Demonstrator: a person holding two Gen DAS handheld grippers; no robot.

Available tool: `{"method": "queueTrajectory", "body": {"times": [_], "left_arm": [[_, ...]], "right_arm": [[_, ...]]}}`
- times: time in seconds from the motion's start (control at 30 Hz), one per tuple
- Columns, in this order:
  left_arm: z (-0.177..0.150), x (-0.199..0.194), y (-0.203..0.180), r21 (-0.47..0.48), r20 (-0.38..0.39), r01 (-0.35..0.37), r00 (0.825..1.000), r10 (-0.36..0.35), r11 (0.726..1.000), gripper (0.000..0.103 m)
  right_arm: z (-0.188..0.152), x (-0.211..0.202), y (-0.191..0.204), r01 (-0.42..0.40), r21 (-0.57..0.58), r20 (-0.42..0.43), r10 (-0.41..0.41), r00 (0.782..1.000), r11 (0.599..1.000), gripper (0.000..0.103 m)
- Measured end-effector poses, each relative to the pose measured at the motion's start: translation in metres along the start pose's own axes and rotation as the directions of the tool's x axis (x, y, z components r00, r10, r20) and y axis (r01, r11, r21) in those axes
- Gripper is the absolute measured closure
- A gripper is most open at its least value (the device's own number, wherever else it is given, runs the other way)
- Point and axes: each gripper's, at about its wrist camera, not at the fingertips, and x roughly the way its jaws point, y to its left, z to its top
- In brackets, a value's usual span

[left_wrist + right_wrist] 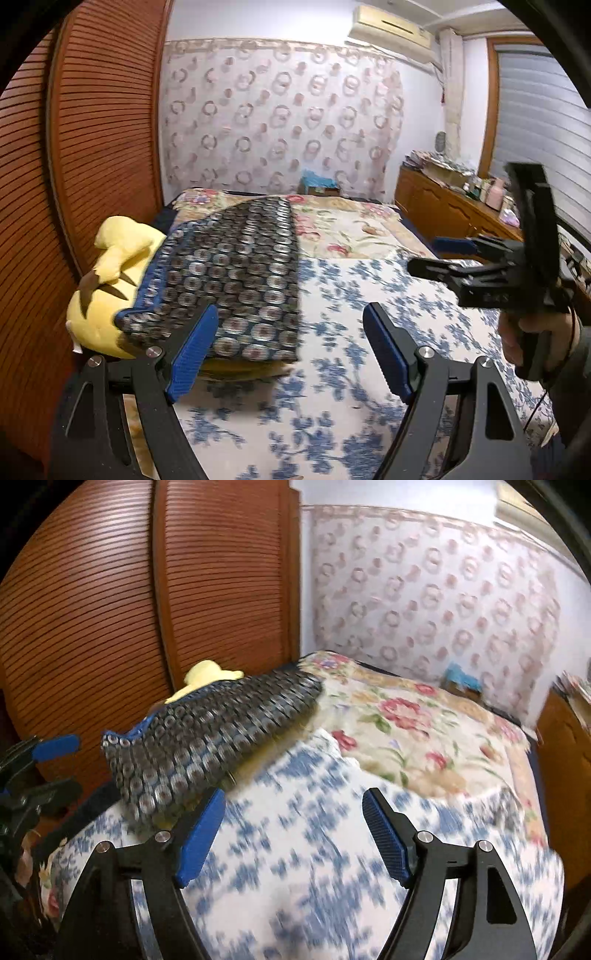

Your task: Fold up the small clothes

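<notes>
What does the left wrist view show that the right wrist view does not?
Only the left wrist view: the air conditioner, the window blind, the hand holding the right gripper.

Only the right wrist view: the left gripper at its edge.

Both: the folded dark patterned garment lying on the yellow plush toy, the blue floral sheet, and open, empty jaws.

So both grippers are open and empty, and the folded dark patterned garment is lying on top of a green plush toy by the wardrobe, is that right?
Not quite: the plush toy is yellow, not green, as the left wrist view shows. The rest holds: the left gripper and right gripper are open and empty, and the folded dark patterned garment lies on the toy by the wardrobe.
</notes>
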Motion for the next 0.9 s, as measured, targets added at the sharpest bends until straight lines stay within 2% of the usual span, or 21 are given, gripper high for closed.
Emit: {"method": "queueTrajectory", "body": {"times": [0.13, 0.27, 0.47, 0.57, 0.67, 0.77, 0.9], "left_arm": [[-0.002, 0.005, -0.029, 0.039, -0.015, 0.044, 0.999, -0.043, 0.998, 0.022], [-0.002, 0.006, -0.053, 0.066, -0.021, 0.081, 0.997, -0.08, 0.994, 0.022], [0.001, 0.009, -0.09, 0.094, -0.022, 0.127, 0.992, -0.125, 0.987, 0.022], [0.003, 0.005, -0.104, 0.112, -0.016, 0.131, 0.991, -0.13, 0.985, 0.022], [0.008, -0.001, -0.117, 0.131, 0.01, 0.114, 0.993, -0.117, 0.985, 0.022], [0.013, -0.012, -0.121, 0.133, 0.046, 0.1, 0.993, -0.107, 0.986, 0.022], [0.019, -0.021, -0.125, 0.125, 0.074, 0.083, 0.993, -0.093, 0.989, 0.022]], "right_arm": [[-0.031, -0.035, -0.015, 0.032, 0.087, 0.006, -0.033, 0.999, 0.996, 0.025], [-0.05, -0.067, -0.02, 0.112, 0.132, 0.015, -0.115, 0.993, 0.985, 0.022], [-0.071, -0.109, -0.025, 0.233, 0.187, 0.015, -0.24, 0.971, 0.954, 0.02], [-0.076, -0.127, -0.024, 0.277, 0.206, 0.02, -0.287, 0.958, 0.938, 0.021], [-0.08, -0.144, -0.018, 0.279, 0.215, 0.052, -0.297, 0.954, 0.936, 0.021], [-0.081, -0.158, -0.006, 0.323, 0.215, 0.079, -0.346, 0.935, 0.922, 0.021], [-0.078, -0.179, 0.005, 0.316, 0.243, 0.116, -0.351, 0.929, 0.917, 0.021]]}}
